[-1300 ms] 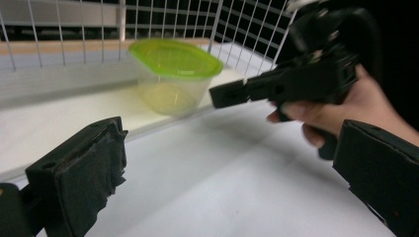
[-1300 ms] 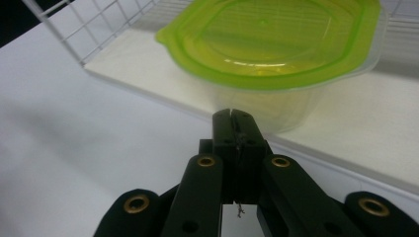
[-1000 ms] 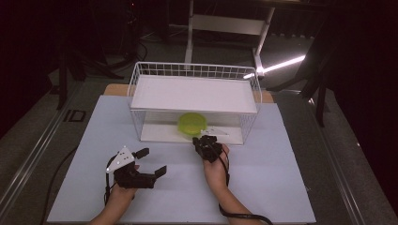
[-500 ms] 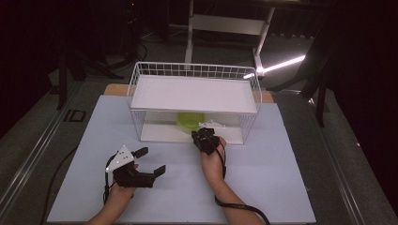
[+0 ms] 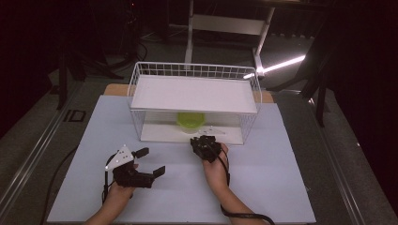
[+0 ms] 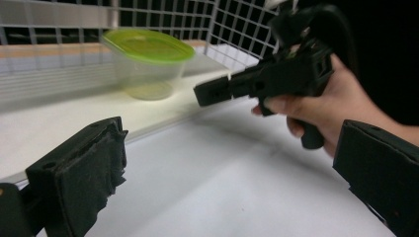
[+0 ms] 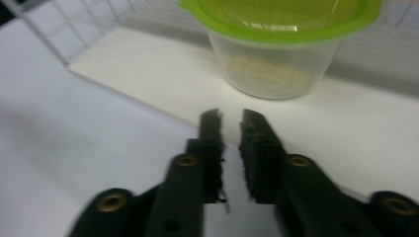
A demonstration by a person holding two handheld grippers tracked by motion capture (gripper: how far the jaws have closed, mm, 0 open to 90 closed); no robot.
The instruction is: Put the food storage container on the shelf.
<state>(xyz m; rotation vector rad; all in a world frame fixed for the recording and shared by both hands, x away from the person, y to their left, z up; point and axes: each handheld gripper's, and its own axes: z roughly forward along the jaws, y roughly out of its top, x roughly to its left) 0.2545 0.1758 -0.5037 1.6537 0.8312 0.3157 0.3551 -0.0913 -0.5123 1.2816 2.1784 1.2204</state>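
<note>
A clear plastic tub with a green lid [image 5: 190, 119] stands on the white lower board [image 5: 159, 133] inside a wire rack [image 5: 136, 86]. In the right gripper view the tub [image 7: 276, 54] is just ahead of my right gripper [image 7: 230, 118], whose jaws are almost together with nothing between them. From above, the right gripper [image 5: 201, 142] sits at the front edge of the rack, short of the tub. My left gripper [image 5: 151, 161] rests open over the table at the front left. The left gripper view [image 6: 230, 143] takes in the tub [image 6: 146, 64] and the right gripper [image 6: 212, 91].
A white board [image 5: 195, 93] covers the top of the wire rack, leaving a low opening at the front. The pale tabletop [image 5: 272, 178] spreads around both hands. Dark floor and a stand [image 5: 225, 23] lie beyond the table.
My right gripper has moved forward to the rack's front edge, closer to the green-lidded tub. The left gripper has stayed where it was.
</note>
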